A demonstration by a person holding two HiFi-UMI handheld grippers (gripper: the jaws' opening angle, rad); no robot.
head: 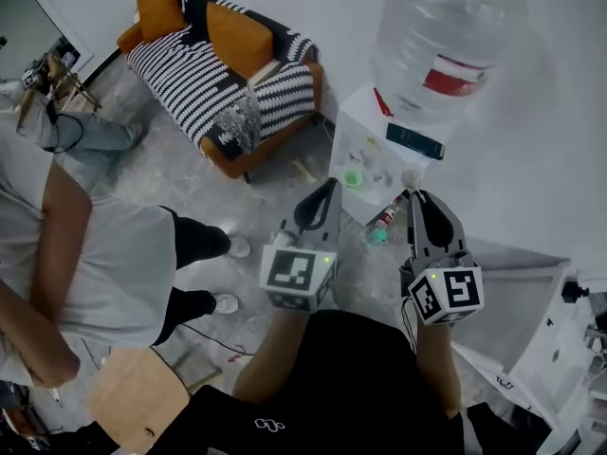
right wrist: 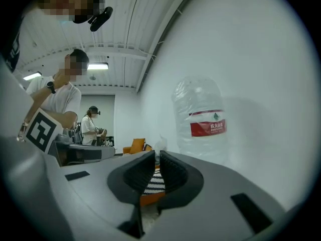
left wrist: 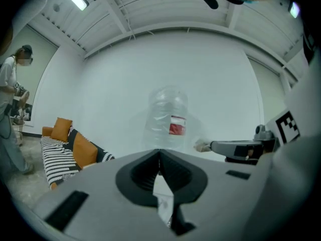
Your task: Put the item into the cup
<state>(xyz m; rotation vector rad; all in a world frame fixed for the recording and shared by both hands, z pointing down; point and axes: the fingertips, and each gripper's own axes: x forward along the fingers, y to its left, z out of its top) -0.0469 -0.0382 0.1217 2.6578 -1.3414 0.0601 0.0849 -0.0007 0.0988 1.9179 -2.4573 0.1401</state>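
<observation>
A small green cup [head: 353,178] stands on the white side table [head: 356,126], below both grippers. My right gripper [head: 414,193] is held up in the air, shut on a small crumpled white item [head: 411,175]. In the right gripper view that white item [right wrist: 159,144] pokes out just past the jaw tips [right wrist: 157,154]. The left gripper view shows the white item [left wrist: 202,145] at the end of the right gripper. My left gripper [head: 330,186] hangs beside the right one, shut, and its jaws [left wrist: 159,152] meet with nothing between them.
A big clear water bottle [head: 446,36] stands at the table's far side, with a dark flat device [head: 414,140] beside it. A striped sofa [head: 223,74] with orange cushions is at the upper left. A person [head: 66,263] stands at the left. Small bottles [head: 381,227] lie under the table edge.
</observation>
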